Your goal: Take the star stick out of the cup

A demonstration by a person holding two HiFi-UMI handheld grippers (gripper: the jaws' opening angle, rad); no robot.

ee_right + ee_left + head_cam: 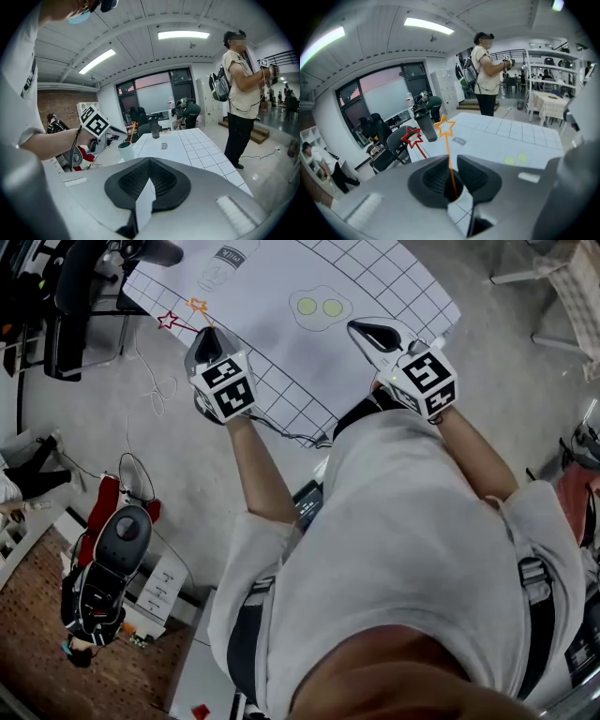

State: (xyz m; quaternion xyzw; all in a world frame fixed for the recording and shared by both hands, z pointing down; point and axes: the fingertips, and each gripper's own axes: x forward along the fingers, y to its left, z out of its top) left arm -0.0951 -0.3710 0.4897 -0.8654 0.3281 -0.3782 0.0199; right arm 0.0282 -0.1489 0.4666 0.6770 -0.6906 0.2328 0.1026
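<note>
My left gripper (208, 337) hangs at the left edge of the white gridded table (281, 343). Its jaws stand almost together on the thin shaft of the orange star stick (445, 127), which runs straight out between the pads. The same orange star (197, 306) points up-left in the head view. A red star stick (411, 136) leans just left of it, and its lower end is hidden behind the left jaw. A pale cup (125, 151) stands near the table's edge under the left gripper's marker cube (93, 123). My right gripper (373, 333) hovers over the table, shut and empty.
A dark bottle (155, 127) stands further along the table. The mat has printed egg (319, 306) and bottle outlines. A person (485, 75) stands beyond the table's far end. Office chairs (389, 145) crowd the left side. A cable (155, 381) and a red machine (112, 549) lie on the floor.
</note>
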